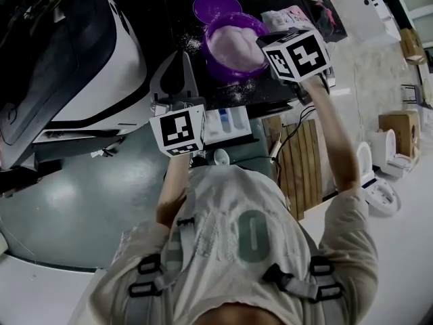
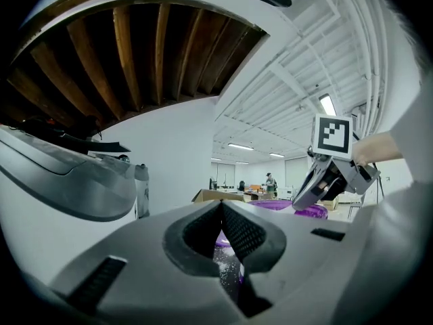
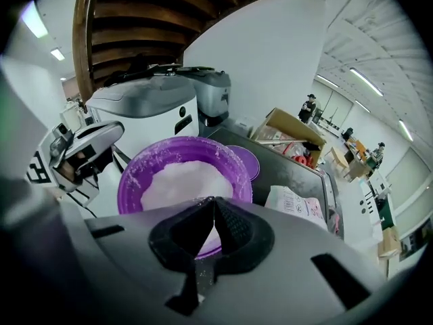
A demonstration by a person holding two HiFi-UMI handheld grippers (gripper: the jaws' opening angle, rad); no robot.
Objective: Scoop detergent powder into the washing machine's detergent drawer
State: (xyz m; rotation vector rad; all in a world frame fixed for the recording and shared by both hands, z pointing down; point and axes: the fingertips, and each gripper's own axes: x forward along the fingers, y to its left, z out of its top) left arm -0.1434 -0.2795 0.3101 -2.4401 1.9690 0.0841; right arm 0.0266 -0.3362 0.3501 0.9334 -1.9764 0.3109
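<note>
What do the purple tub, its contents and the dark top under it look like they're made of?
Purple tub: likely moulded plastic, glossy, slightly translucent at the rim, dusted white inside. Powder: fine, white and matte, heaped and clinging to the tub wall. Dark top: smooth and faintly reflective, perhaps glass or a lacquered panel; the look leaves that open. Spilled grains lie on it.

L gripper [image 2: 222, 206] fingers closed; purple tub [image 2: 279, 206] ahead.

All three views (head's downward) share tub [image 1: 233, 46].
</note>
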